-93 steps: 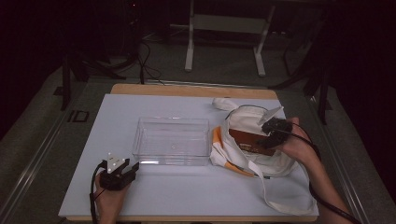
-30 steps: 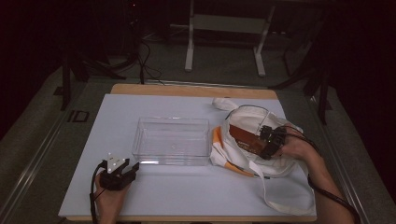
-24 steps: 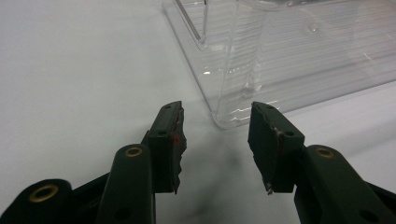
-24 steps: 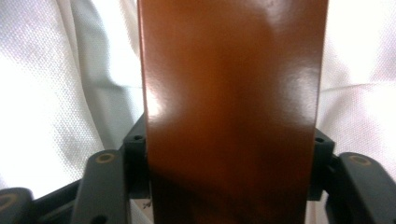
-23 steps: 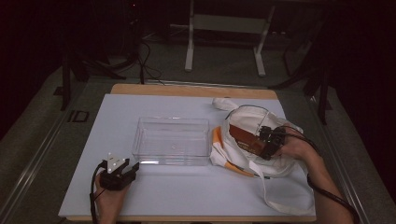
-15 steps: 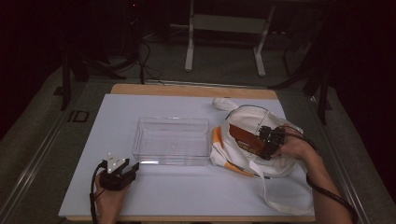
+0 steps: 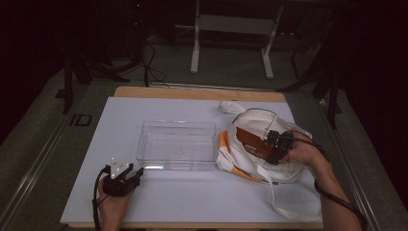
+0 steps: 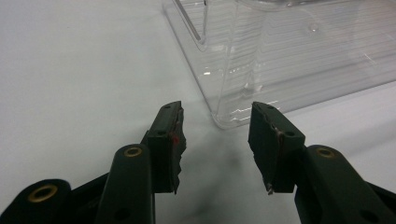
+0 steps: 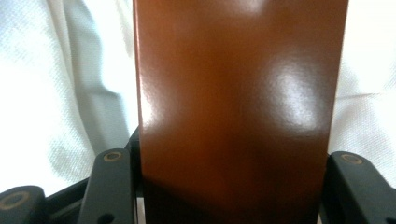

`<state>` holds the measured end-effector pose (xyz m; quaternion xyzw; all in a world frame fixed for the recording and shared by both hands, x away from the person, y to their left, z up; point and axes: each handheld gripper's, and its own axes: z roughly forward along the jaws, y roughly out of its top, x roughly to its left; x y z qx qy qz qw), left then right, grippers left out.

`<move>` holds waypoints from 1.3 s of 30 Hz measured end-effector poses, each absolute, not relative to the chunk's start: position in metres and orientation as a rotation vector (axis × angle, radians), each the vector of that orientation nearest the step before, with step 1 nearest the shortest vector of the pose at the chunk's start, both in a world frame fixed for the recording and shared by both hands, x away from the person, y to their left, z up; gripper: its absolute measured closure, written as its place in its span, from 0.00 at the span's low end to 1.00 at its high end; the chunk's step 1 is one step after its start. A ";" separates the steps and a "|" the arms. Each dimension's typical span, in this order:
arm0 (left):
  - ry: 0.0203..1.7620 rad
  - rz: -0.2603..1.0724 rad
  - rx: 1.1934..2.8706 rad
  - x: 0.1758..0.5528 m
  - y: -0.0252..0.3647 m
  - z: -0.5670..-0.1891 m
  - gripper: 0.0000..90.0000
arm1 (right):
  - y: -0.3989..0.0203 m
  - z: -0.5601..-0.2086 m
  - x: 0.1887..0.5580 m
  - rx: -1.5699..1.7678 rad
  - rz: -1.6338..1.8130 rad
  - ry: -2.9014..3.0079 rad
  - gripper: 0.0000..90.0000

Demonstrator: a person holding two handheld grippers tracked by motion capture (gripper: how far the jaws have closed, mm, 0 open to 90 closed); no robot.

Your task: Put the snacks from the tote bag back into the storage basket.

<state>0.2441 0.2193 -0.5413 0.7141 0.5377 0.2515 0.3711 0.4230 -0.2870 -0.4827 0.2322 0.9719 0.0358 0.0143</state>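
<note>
I have the right gripper (image 7: 273, 144) on a glossy brown box (image 7: 254, 142) that lies in the mouth of a white cloth bag (image 7: 269, 166). In the right gripper view the box (image 9: 238, 107) stands between my two jaws and fills the gap from one to the other, so I judge them clamped on its sides, though the contact faces themselves are hidden behind it.

The box looks stiff and flat-sided, like coated card, so I expect it to keep its shape under the squeeze. The shiny finish worries me: it could slide between the fingers if I tilt it. I judge it light, but I cannot tell what is inside. Holding across the narrow width, near the end closest to me, seems right. The bag is soft and loose, with an orange trim (image 7: 224, 144) at its edge, and could drag along with the box.

My left gripper (image 7: 126, 179) rests on the white table (image 7: 192, 202) with its fingers apart and nothing between them; a corner of the clear plastic bin (image 8: 289, 60) sits just beyond the right fingertip.

I can make out pale print on the box in the high view, but it is too small to read.
</note>
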 end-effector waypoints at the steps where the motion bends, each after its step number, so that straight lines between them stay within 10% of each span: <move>1: 1.380 0.645 1.832 0.244 0.219 -0.541 0.61 | -0.288 -0.482 0.423 0.719 0.120 3.029 0.48; 39: 1.382 0.644 1.831 0.244 0.219 -0.541 0.61 | -0.305 -0.447 0.412 0.644 0.285 3.081 0.48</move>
